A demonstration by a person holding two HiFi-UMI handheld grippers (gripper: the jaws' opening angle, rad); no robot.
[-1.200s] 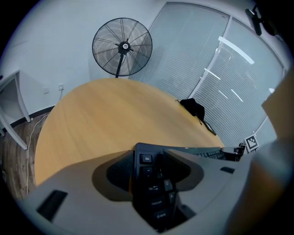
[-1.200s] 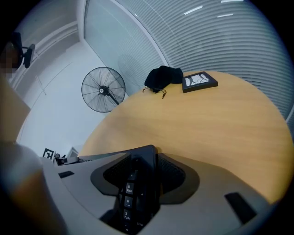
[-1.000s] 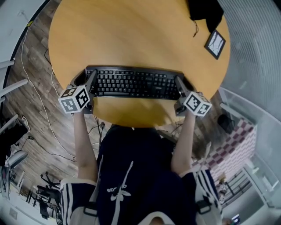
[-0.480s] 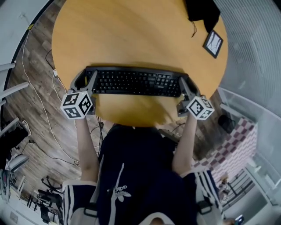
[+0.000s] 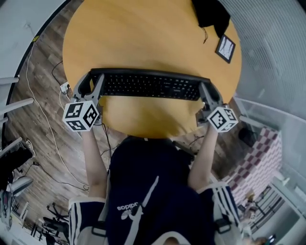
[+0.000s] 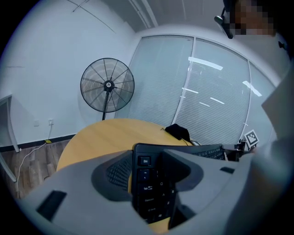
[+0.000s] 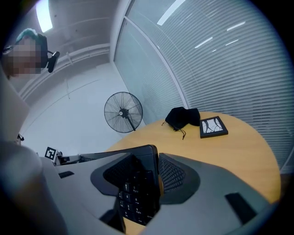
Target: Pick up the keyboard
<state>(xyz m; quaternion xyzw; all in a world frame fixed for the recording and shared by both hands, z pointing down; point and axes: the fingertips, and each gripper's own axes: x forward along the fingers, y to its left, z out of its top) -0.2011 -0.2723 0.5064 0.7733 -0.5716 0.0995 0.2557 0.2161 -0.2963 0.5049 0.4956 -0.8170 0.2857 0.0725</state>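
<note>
Round wooden table (image 5: 143, 33), warm honey veneer, office blinds and a standing fan (image 6: 107, 85) behind. Left gripper (image 5: 91, 82) is clamped across the left short end of the keyboard (image 5: 150, 85), its grey moulded jaws pinching the Esc-key corner between dimpled pads. Right gripper (image 5: 209, 89) mirrors it, jaws closed on the numpad end. One grip at each end makes sense: a long, flat, rigid slab stays level and won't twist. It's matte black plastic with low keys, held along the table's near edge in front of the person. It looks to be riding just clear of the wood, though that's my read, not a certainty. Farther back, well apart, lie a soft black drawstring pouch (image 5: 210, 12) and a small square framed tile (image 5: 224, 48).
</note>
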